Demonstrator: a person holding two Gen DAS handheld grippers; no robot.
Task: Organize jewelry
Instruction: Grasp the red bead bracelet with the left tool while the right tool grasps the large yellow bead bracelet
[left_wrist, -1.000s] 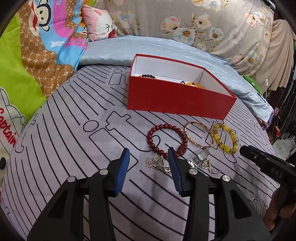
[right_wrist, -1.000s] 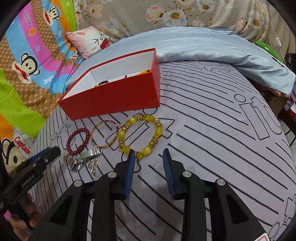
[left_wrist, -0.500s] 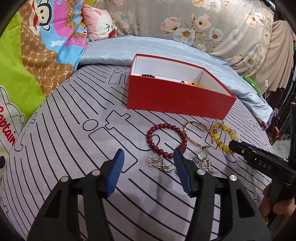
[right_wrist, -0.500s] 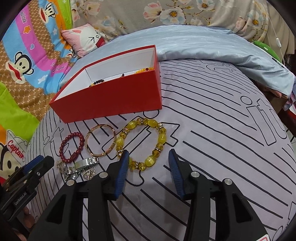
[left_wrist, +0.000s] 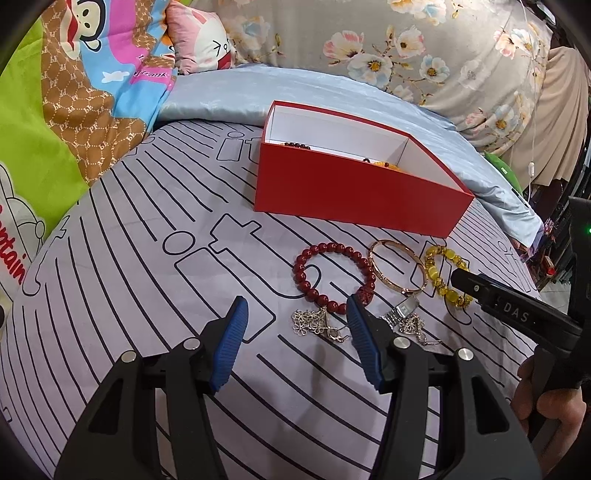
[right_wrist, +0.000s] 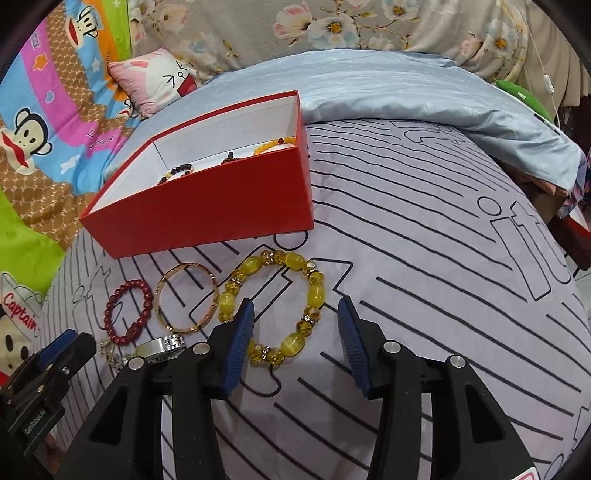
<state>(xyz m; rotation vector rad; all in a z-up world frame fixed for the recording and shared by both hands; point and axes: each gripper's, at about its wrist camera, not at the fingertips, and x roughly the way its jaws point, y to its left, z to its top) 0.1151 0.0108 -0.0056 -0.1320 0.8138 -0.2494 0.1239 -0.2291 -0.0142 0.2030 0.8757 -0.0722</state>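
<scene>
A red box (left_wrist: 362, 195) (right_wrist: 207, 218) with a white inside stands on the striped bed sheet and holds several bead bracelets. In front of it lie a dark red bead bracelet (left_wrist: 334, 275) (right_wrist: 129, 312), a gold bangle (left_wrist: 397, 266) (right_wrist: 186, 299), a yellow bead bracelet (left_wrist: 445, 275) (right_wrist: 275, 306), a silver flower chain (left_wrist: 316, 323) and a silver watch (left_wrist: 404, 314) (right_wrist: 162, 347). My left gripper (left_wrist: 295, 332) is open, low over the flower chain. My right gripper (right_wrist: 295, 332) is open, its fingers astride the near side of the yellow bracelet.
A light blue blanket (right_wrist: 406, 88) lies behind the box. Cartoon-print bedding (left_wrist: 74, 92) and a pink pillow (left_wrist: 199, 40) are at the left and back. The bed drops off at the right edge (right_wrist: 569, 206).
Both grippers have opened wider. My right gripper has moved forward and down over the yellow bracelet. My left gripper has drawn slightly closer to the flower chain.
</scene>
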